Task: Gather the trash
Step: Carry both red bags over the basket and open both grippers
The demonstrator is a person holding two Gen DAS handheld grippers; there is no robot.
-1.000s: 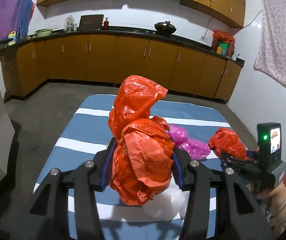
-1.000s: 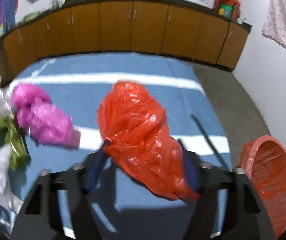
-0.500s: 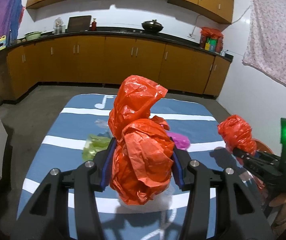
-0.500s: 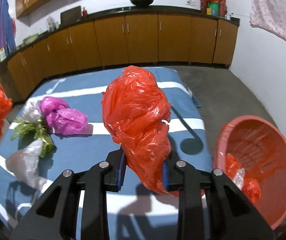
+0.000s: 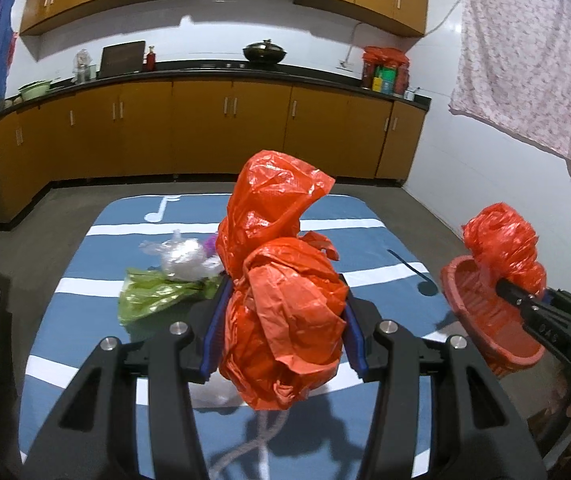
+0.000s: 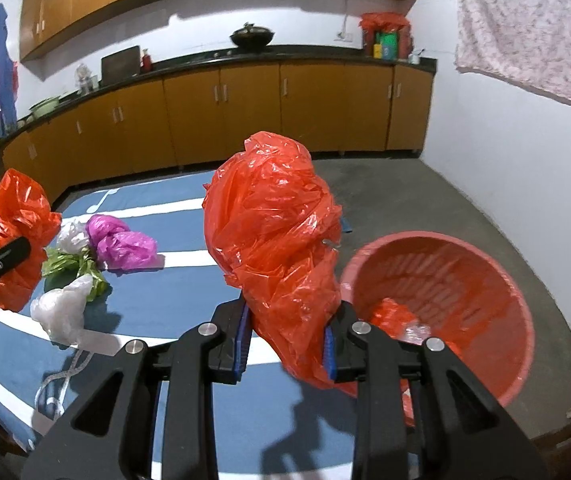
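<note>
Surface (image 6: pixel 173 308) with loose bags at ten o'clock. Basket (image 6: pixel 441 304) at three o'clock. Carry right gripper (image 6: pixel 287 350), jaws clenched on red bag (image 6: pixel 273 240), over the rim (then release). Left gripper (image 5: pixel 283 340) likewise clamps orange bag (image 5: pixel 281 304).

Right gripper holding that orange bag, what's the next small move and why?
Probably carry the right gripper a little further right over the red basket and open the jaws: its orange bag hangs beside the rim, not yet over the opening.
</note>
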